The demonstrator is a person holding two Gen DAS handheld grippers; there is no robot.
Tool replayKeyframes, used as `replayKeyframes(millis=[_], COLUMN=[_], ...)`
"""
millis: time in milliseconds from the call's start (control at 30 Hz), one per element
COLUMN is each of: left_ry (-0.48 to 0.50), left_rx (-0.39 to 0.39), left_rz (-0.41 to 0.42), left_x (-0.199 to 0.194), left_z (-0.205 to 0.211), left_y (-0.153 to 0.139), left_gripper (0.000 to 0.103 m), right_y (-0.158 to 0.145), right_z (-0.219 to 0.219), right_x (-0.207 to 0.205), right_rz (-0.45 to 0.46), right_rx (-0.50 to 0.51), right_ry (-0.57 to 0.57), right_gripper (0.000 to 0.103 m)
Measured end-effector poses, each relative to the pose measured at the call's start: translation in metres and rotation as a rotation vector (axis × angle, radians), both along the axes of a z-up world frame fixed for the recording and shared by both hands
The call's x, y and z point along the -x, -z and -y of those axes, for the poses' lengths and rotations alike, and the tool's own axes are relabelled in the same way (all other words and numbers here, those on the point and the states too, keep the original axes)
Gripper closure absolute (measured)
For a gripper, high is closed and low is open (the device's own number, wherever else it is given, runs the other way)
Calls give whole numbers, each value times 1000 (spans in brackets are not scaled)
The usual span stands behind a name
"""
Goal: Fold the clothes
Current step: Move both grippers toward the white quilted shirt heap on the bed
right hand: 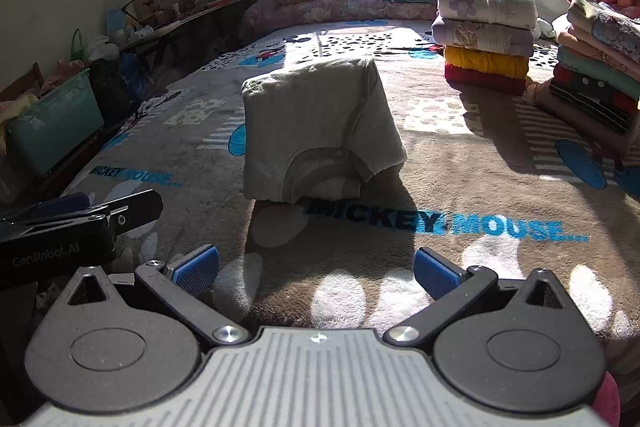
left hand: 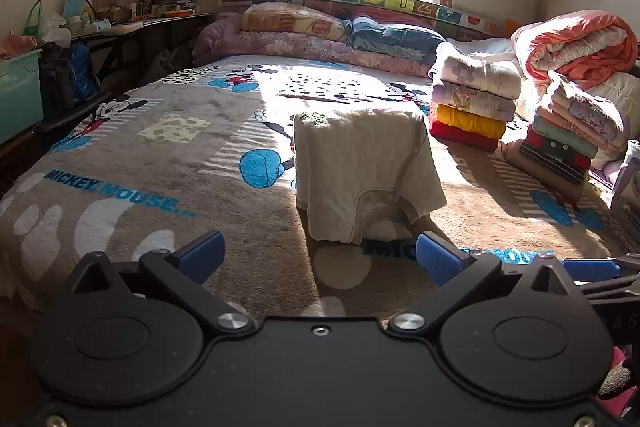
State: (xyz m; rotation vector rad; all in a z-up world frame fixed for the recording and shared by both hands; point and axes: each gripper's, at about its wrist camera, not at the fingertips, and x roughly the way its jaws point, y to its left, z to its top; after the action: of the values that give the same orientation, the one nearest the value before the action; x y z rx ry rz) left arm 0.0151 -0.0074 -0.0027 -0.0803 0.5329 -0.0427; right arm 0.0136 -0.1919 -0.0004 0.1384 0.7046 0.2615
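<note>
My left gripper (left hand: 318,259) and right gripper (right hand: 316,271) hang apart, empty; beige garment (left hand: 360,163) lies folded mid-frame, stacks (left hand: 472,103) upper right.

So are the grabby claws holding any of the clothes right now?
No. The left gripper and right gripper are both open and empty; the beige shirt lies folded on the bed, untouched.

The left gripper (left hand: 320,255) hovers low over the bed (left hand: 160,155), jaws spread wide with nothing between them. Ahead lies a folded cream garment (left hand: 364,163), collar toward the camera. To the right stand two stacks of folded clothes (left hand: 472,103), near a rolled orange quilt (left hand: 580,43).
</note>
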Motion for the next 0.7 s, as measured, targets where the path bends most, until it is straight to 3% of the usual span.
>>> replayKeyframes(millis=[533,700], left_ry=[12,16], left_rx=[6,0], left_rz=[-30,-57], left_x=[-13,-24], left_z=[0,1], left_y=[7,12], left_gripper=[0,0], right_y=[8,15], right_z=[2,7], right_x=[-7,-16], right_rz=[-23,-37], right_rx=[-9,-53], right_ry=[15,16], right_gripper=[0,0])
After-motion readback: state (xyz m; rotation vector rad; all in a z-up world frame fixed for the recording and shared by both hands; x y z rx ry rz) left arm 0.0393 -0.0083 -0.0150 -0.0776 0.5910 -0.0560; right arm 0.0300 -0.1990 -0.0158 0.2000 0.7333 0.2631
